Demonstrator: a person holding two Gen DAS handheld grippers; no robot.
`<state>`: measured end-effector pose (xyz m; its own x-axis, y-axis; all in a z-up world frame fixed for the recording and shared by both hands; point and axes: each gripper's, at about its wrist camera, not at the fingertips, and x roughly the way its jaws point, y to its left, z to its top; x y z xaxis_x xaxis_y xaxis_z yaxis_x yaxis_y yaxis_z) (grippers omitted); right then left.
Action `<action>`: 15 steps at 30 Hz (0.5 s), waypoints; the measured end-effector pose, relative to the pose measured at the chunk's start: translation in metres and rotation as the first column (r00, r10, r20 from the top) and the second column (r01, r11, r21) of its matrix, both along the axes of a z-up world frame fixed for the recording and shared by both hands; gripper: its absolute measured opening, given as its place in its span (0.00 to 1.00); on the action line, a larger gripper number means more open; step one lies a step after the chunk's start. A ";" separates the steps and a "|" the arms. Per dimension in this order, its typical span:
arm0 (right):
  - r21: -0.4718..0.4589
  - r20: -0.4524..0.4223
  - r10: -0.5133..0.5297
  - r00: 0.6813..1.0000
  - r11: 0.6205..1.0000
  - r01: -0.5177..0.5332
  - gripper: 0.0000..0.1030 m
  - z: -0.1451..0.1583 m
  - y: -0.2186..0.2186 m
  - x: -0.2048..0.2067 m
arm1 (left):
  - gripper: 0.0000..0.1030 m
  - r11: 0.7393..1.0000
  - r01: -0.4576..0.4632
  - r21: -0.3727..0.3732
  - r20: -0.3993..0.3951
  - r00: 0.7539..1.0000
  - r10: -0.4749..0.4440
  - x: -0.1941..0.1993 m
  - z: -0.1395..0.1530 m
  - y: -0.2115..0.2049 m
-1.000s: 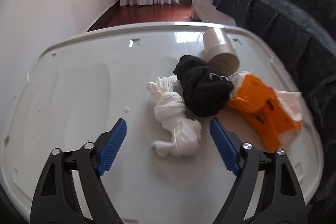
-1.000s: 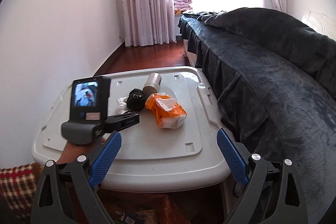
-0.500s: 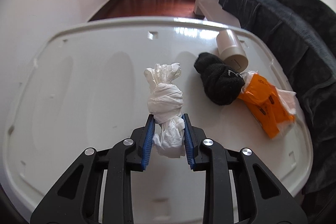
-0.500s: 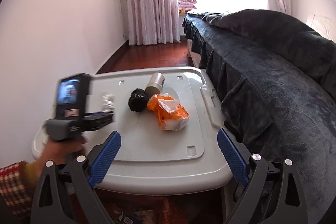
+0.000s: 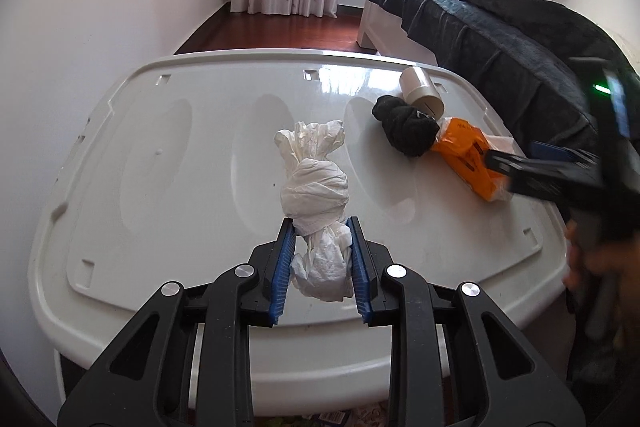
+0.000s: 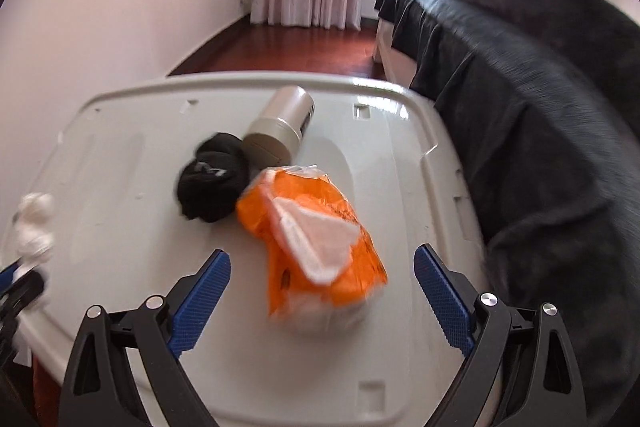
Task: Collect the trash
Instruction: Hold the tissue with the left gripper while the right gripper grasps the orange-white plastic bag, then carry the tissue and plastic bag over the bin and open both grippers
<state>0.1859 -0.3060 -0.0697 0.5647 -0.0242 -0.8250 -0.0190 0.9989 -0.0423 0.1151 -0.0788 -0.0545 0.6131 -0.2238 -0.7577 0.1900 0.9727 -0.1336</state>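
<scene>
Knotted white tissue wad (image 5: 316, 203) hung clamped in our left gripper (image 5: 320, 251) above bin lid (image 5: 168, 187). Right gripper (image 6: 322, 301) gaped wide around orange wrapper (image 6: 316, 239); next we needed squeeze.

White tissue wad (image 5: 314, 183); black sock (image 6: 212, 183); orange packet (image 6: 316, 243) — beige canister (image 6: 280, 125); glossy off-white bench (image 5: 180, 155) — blue pads (image 6: 440, 291).

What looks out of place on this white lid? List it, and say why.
The black sock stands out: it looks like balled clothing, not rubbish, lying among the trash and touching the orange packet. The beige canister lies tipped on its side. The left gripper is shut on the white tissue wad; the right gripper is open.
</scene>
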 end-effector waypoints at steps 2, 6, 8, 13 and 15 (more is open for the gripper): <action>-0.008 -0.028 0.000 1.000 1.000 0.000 0.89 -0.009 0.000 0.011 | 0.25 1.000 0.008 -0.002 -0.001 1.000 -0.008 -0.002 -0.002 0.002; -0.019 -0.083 0.026 0.996 0.999 -0.027 0.83 -0.020 0.002 0.023 | 0.25 1.000 0.011 -0.014 -0.006 1.000 -0.011 -0.001 -0.006 0.003; -0.044 -0.106 0.041 0.993 0.998 -0.046 0.68 -0.025 0.004 0.026 | 0.25 1.000 0.012 -0.015 -0.007 1.000 -0.012 -0.002 -0.006 0.005; -0.060 -0.103 0.042 0.994 0.997 -0.048 0.46 -0.024 0.005 0.022 | 0.25 1.000 0.019 -0.019 -0.002 1.000 -0.020 -0.003 -0.005 0.003; -0.068 -0.095 0.035 0.995 0.997 -0.042 0.37 -0.022 0.005 0.019 | 0.25 1.000 0.023 -0.019 0.001 1.000 -0.023 -0.005 -0.004 0.002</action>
